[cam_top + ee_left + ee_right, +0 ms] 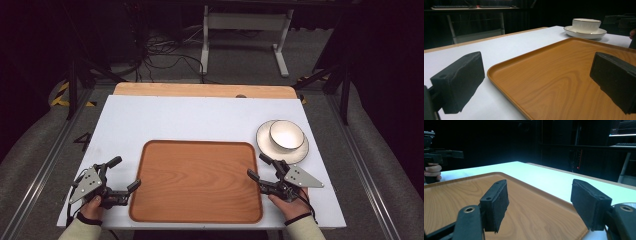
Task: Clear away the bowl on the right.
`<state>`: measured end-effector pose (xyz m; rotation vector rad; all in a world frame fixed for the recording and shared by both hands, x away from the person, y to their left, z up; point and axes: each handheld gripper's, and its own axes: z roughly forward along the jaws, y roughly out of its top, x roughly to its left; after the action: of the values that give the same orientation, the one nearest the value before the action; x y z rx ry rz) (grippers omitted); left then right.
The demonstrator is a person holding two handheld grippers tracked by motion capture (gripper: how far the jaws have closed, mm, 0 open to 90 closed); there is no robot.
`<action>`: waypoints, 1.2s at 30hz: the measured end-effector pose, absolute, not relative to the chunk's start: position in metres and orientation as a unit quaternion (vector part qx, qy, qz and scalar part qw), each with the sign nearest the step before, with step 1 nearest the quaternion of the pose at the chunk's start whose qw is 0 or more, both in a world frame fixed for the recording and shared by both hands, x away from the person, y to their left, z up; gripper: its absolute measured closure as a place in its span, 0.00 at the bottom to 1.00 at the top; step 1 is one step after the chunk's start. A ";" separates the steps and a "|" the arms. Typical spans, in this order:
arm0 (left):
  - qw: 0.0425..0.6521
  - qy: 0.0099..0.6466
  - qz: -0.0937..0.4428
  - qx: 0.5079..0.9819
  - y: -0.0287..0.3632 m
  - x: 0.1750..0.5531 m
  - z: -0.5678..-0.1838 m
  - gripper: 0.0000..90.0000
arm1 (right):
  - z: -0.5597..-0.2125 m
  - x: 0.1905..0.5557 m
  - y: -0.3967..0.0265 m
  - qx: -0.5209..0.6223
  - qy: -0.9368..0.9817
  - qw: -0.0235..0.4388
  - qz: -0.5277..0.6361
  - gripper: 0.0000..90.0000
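In the high view, a rectangular wooden tray with rounded corners lies in the lower middle of the frame on a white table top. The left gripper sits at the lower left, just beside the tray's left edge, held by a hand that enters from the bottom. Its jaws stand wide apart with nothing between them, one jaw near the tray's rim, the other over the white surface. The right gripper sits at the lower right, at the tray's right edge, held by the other hand; its jaws are also apart and empty. Right of centre, just beyond the tray's far right corner, a white bowl with a dark rim stands on a white plate.

In the left gripper view, the two black jaws rise at the lower left and the right edge, wide apart. The tray's near corner lies between them, untouched by either pad. The bowl on its plate stands in the upper right, well apart from the jaws.

In the right gripper view, the jaws stand apart across the lower half of the frame, and the tray's rim runs between them without contact. The left gripper shows at the upper left, beyond the tray.
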<state>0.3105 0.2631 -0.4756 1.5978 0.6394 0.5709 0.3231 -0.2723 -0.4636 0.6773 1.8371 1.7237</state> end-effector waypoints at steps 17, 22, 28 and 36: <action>0.613 0.279 0.250 0.695 0.262 0.310 -0.475 0.00 | -0.462 0.325 -0.271 0.252 0.687 0.259 0.630 0.36; 0.610 0.282 0.251 0.697 0.262 0.311 -0.475 0.00 | -0.462 0.326 -0.271 0.252 0.687 0.256 0.632 0.36; 0.610 0.281 0.249 0.698 0.262 0.311 -0.475 0.00 | -0.460 0.327 -0.271 0.264 0.687 0.254 0.628 0.34; 0.610 0.284 0.250 0.697 0.262 0.311 -0.475 0.00 | -0.441 0.329 -0.268 0.257 0.681 0.260 0.635 0.34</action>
<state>0.3114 0.2619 -0.4750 1.6085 0.6550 0.5762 0.3287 -0.2683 -0.4408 0.6968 1.8433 1.7186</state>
